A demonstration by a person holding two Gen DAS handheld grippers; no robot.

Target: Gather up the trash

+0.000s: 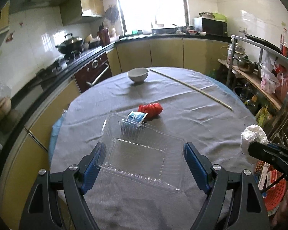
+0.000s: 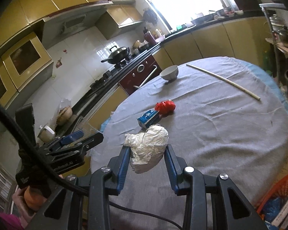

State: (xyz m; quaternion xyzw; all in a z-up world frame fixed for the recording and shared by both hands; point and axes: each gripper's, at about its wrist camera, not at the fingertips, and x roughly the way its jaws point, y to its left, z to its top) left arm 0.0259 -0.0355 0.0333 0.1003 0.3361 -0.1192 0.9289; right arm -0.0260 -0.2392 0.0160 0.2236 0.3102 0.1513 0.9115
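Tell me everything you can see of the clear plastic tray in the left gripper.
The clear plastic tray is a thin, see-through rectangular container with a ribbed wall, a dimpled rim and a flat base, and it looks empty. It is tilted, its far end raised, above the grey tablecloth. The left gripper clamps it across its width, a blue pad against each long side. Nothing else visibly touches it.

Kitchen, daylight. Bright window (image 1: 151, 3) straight ahead of the fingers, overexposed. White tiled wall (image 1: 34, 32) to the left of the fingers, with yellow upper cabinets (image 2: 48, 5) above. Dark counter (image 1: 90, 54) runs along the left and the far side; yellow lower cabinets (image 1: 167, 52) beneath. Wok (image 1: 71, 44) on the stove, dark red oven (image 1: 95, 71) below it. Microwave (image 1: 213, 25) far right on the counter. Metal shelf rack (image 1: 263, 65) right of the fingers. Round desk, grey cloth (image 1: 192, 118).
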